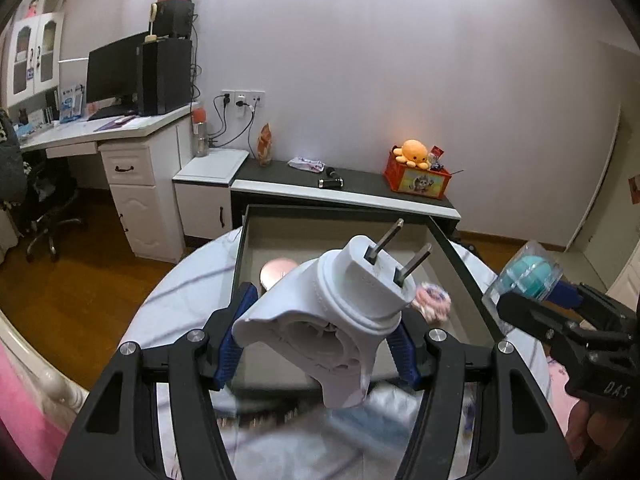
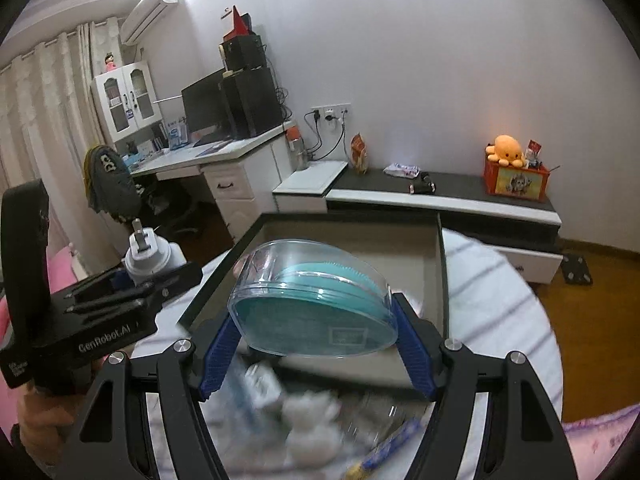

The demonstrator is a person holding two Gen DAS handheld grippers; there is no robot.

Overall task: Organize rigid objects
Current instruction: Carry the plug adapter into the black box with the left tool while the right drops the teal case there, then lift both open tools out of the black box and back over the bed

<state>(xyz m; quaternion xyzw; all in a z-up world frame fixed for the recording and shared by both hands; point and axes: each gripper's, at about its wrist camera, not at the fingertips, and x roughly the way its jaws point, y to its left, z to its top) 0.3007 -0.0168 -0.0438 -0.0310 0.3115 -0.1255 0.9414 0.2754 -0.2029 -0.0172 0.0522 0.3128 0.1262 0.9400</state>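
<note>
Carrying step, by the look of it: the left gripper [image 1: 316, 336] clamps a white plastic two-pin plug adapter [image 1: 344, 300], the right gripper [image 2: 316, 344] a clear-cased teal round brush [image 2: 316, 304], both above the open grey drawer [image 2: 440, 288] on a striped round table [image 2: 500, 300]. Next: lower each inside. Bedroom, wooden floor.

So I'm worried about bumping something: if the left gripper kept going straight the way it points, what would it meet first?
Probably the open gray tray just ahead and below: the left gripper, shut on the white plug adapter, points over its interior. Beyond it stands the low dark-topped cabinet. Depth is unclear through the fisheye.
</note>
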